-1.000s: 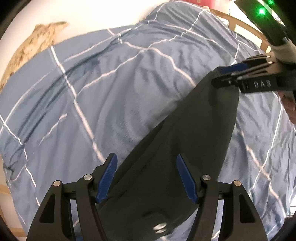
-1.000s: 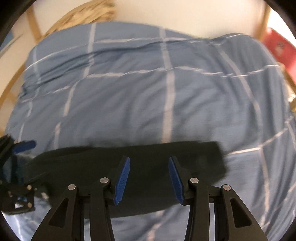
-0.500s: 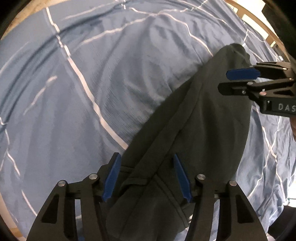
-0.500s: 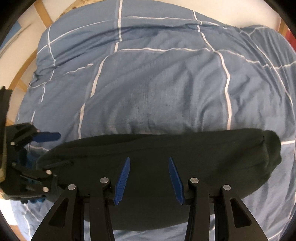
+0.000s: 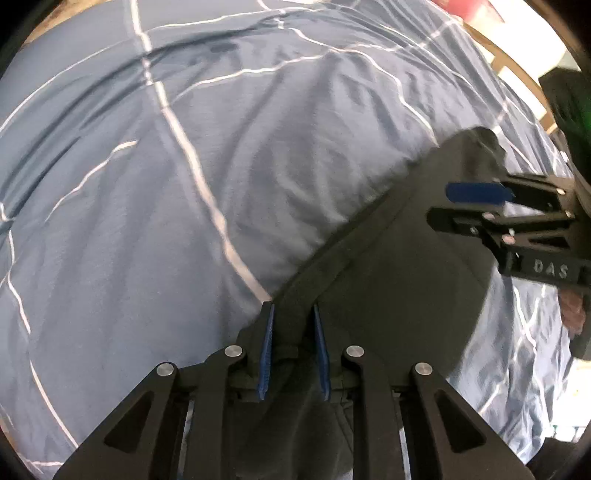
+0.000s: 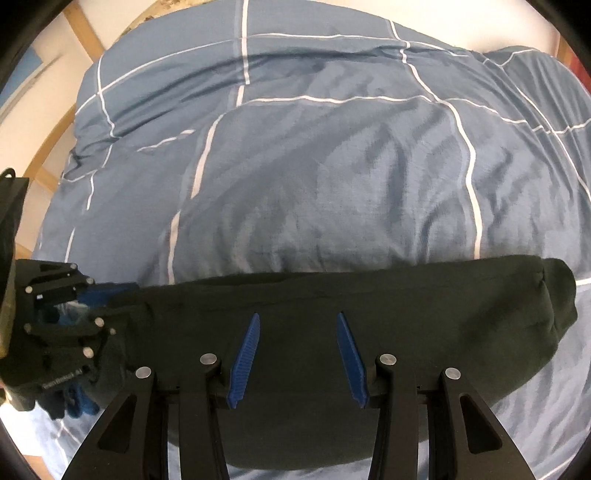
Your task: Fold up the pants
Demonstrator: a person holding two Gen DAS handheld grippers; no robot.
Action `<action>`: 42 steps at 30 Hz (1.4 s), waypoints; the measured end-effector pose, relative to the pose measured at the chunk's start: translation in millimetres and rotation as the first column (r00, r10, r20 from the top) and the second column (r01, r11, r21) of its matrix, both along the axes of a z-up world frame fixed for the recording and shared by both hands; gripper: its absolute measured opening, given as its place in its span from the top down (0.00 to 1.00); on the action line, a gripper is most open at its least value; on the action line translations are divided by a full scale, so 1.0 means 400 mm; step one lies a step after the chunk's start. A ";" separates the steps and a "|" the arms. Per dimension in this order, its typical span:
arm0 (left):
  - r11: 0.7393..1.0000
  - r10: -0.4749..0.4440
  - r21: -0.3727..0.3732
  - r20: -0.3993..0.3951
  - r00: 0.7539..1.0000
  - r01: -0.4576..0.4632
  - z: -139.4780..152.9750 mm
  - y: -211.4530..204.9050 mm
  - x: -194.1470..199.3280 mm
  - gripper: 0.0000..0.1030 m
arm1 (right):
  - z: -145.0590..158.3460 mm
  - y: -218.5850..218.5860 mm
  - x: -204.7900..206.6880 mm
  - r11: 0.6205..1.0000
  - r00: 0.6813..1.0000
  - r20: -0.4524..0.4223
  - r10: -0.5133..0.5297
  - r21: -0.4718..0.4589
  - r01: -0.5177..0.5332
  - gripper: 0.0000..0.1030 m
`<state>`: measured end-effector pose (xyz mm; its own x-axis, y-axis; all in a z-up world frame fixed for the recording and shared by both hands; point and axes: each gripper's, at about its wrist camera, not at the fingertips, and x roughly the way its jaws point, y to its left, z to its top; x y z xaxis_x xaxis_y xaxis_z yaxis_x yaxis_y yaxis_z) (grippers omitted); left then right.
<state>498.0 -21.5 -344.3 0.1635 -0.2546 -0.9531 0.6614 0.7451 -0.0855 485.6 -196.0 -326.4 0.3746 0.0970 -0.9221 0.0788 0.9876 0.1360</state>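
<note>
Left gripper (image 5: 291, 317) pinching waist end of dark green fabric pants (image 6: 369, 306); right gripper (image 6: 295, 325) wide, hovering mid-leg. Legs stacked lengthwise on blue checked duvet (image 6: 332, 166); crosswise folds pending.

Bed covered by blue duvet (image 6: 332, 177), white grid lines crossing it, fabric pretty rumpled. Wooden bed frame (image 6: 79, 27) seen past upper left edge in right wrist view. Pale wall (image 6: 461, 18) glimpsed behind.
</note>
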 end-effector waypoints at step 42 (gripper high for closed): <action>0.971 0.234 0.009 0.183 0.955 -0.240 0.057 0.006 -0.427 0.36 | 0.032 -0.041 -0.348 0.993 0.993 -0.016 0.114 -0.023 -0.114 0.43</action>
